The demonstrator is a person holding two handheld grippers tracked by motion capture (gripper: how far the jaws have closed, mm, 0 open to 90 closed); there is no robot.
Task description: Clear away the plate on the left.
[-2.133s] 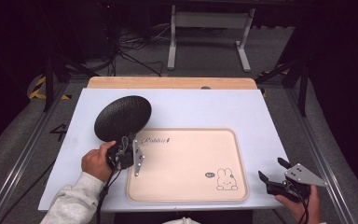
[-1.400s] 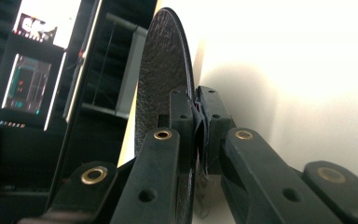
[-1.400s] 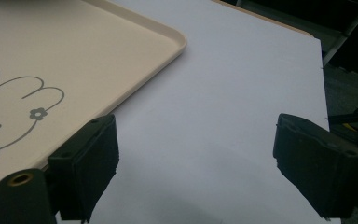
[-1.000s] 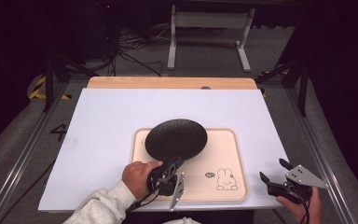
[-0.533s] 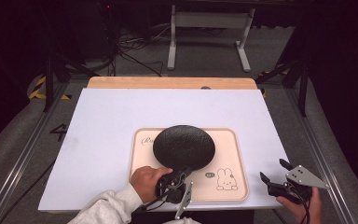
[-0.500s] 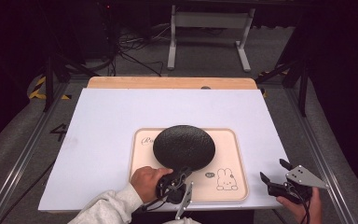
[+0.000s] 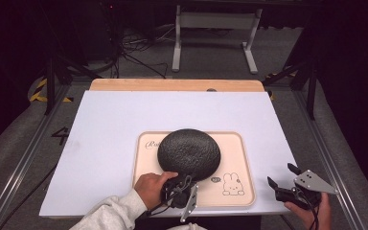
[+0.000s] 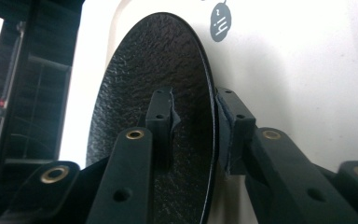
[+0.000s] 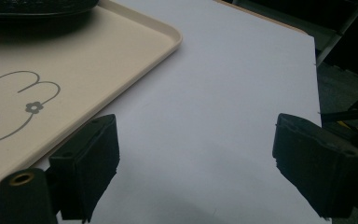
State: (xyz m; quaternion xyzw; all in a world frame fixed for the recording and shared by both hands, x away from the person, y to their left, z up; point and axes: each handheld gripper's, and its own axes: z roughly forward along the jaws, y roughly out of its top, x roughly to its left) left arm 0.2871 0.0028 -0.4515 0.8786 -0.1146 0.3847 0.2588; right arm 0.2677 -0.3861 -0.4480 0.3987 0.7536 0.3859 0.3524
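Black textured plate (image 7: 189, 153): on cream rabbit-print tray (image 7: 239, 158) near bench (image 7: 115, 124) front edge. Thin, rigid, likely light; grained surface aids grip. Best held at rim. Left gripper (image 7: 182, 184) clamped on near rim; right gripper (image 7: 282, 184) wide, empty, at front right corner.

plate (image 7: 189, 153) on tray (image 7: 242, 163), tray on table (image 7: 105, 129)

tray (image 7: 244, 158) script unreadable; floor mark (image 7: 60, 136) "4"

The white table (image 7: 124, 124) has a wood strip (image 7: 177, 85) at 12 o'clock. A cream tray (image 7: 239, 163) lies on it toward 6 o'clock.
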